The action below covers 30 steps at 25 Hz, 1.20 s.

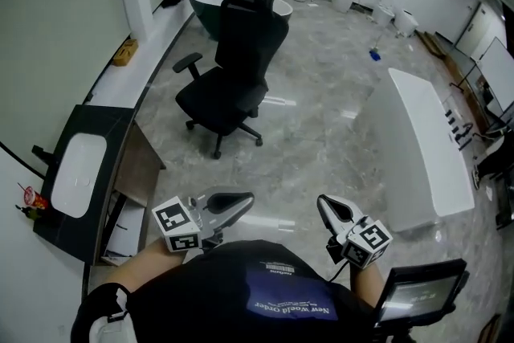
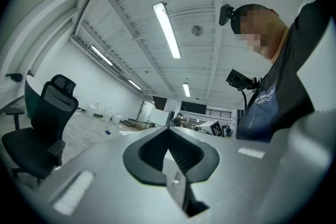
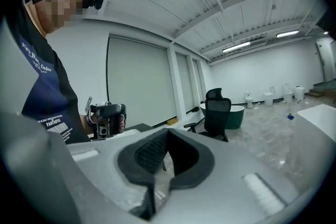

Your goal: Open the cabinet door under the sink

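The left claw sits at the lower centre-left of the frame, pointing right and slightly up; its jaws are pressed together with nothing between them; the right claw sits at the lower centre-right, pointing toward the upper left; its jaws are likewise together and empty; the two tips lean toward each other, apart.

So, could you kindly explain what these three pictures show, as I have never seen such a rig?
There is no robot: a person holds a hand-held gripper in each hand. The head view comes from a camera on their head, looking steeply down at the left hand-held gripper and the right hand-held gripper. The other two pictures come from a camera riding on each, looking along its jaws; both pairs are shut and empty. At left is a white sink in a dark counter, the cabinet beneath it, and a black office chair further off. Neither gripper touches the cabinet.
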### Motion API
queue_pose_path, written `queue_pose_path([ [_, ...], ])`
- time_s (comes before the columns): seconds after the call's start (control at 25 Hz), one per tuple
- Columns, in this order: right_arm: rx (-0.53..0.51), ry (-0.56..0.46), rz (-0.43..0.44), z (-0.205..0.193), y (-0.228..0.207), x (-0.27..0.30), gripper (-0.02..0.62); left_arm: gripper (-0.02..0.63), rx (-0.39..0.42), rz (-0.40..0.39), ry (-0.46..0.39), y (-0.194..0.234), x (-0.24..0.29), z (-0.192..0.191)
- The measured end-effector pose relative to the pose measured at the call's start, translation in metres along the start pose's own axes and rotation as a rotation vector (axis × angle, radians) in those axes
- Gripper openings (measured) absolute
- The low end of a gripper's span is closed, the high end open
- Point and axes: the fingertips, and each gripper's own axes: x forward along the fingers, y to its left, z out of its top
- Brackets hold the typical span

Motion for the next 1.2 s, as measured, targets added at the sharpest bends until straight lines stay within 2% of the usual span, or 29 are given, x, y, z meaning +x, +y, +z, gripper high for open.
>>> queue_pose_path([
  [0.16,0.009,0.004,0.145,0.011,-0.043,0.041,0.002,0.0,0.036,0.113,-0.032,0.033,0.025,0.004],
  [0.4,-0.055,0.049,0.399,0.046,-0.105,0.103,0.002,0.0,0.06,0.345,-0.124,0.078,0.063,0.02],
  [0.64,-0.141,0.078,0.645,0.064,-0.116,0.165,0.002,0.0,0.108,0.561,-0.176,0.105,0.068,0.034],
  [0.76,-0.148,0.098,0.762,0.06,-0.101,0.196,0.002,0.0,0.131,0.667,-0.185,0.107,0.052,0.033],
  [0.92,-0.175,0.121,0.895,0.058,-0.058,0.239,0.002,0.0,0.148,0.784,-0.235,0.114,0.01,0.037],
  [1.04,-0.213,0.133,0.98,0.065,-0.014,0.277,0.002,0.0,0.164,0.838,-0.278,0.122,-0.034,0.049],
  [1.2,-0.249,0.147,1.039,0.075,0.056,0.326,0.002,0.0,0.207,0.884,-0.316,0.134,-0.11,0.075],
])
